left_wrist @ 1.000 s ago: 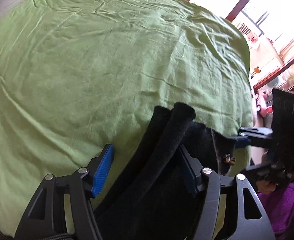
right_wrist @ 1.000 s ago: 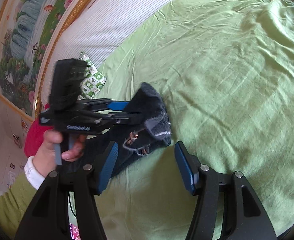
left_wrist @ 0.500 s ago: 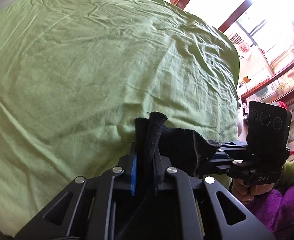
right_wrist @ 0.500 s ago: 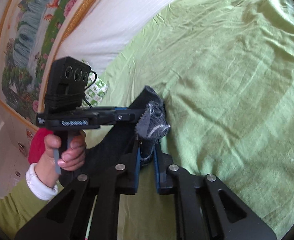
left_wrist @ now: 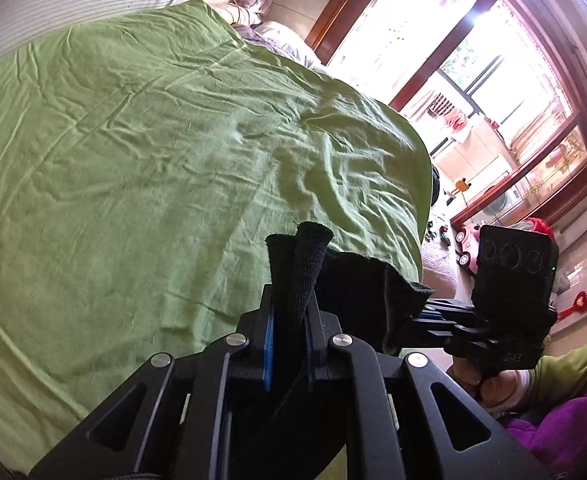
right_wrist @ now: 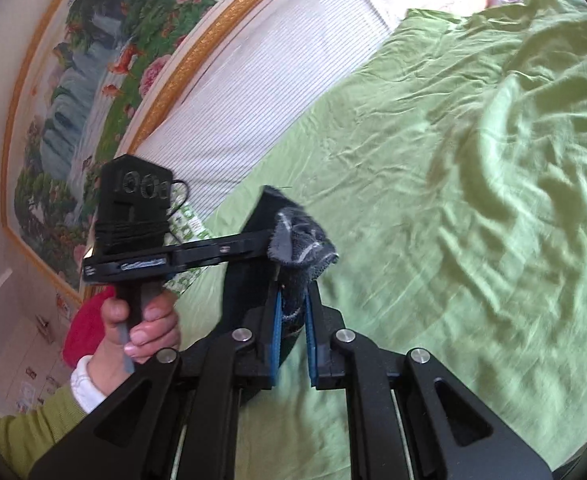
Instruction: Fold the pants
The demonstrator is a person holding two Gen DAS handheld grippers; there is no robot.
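Holding now — both jaws, open a second ago, have just closed: left gripper [left_wrist: 289, 320] and right gripper [right_wrist: 293, 316] each pinch a bunched edge of the black pants [left_wrist: 357, 280] at lower centre. Pants hang between them, raised off the green bedspread [left_wrist: 153, 160] — likely ready to spread flat before folding.

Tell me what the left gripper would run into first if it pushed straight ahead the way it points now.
The left gripper is shut on the black pants, so that fabric leads. Beyond it the line slopes down onto the green bedsheet, probably a bare stretch of it, though depth is hard to judge.
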